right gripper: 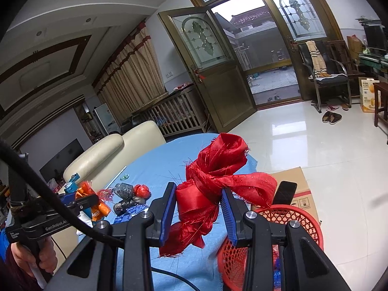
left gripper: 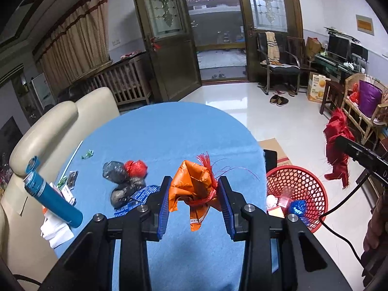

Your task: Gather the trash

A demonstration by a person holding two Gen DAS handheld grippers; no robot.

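Already both grippers are carrying trash toward the red mesh basket [left gripper: 300,184].

Crinkled orange foil wrapper [left gripper: 194,184] is hanging pinched in the left gripper [left gripper: 195,203], while the right gripper [right gripper: 198,214] is clamping a frayed, shiny red ribbon bow [right gripper: 218,177] near the basket's rim. Some scraps are lying inside; a black plastic bag [left gripper: 116,174], a red bag wad [left gripper: 135,168] and small wrappers are waiting farther left on the blue tablecloth [left gripper: 169,133].

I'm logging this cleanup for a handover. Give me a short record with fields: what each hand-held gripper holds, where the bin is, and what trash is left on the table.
left hand-held gripper: shut on orange wrapper
right hand-held gripper: shut on red ribbon
basket: red, on floor beside table, some trash inside
table: black bag, red bag, blue wrapper left
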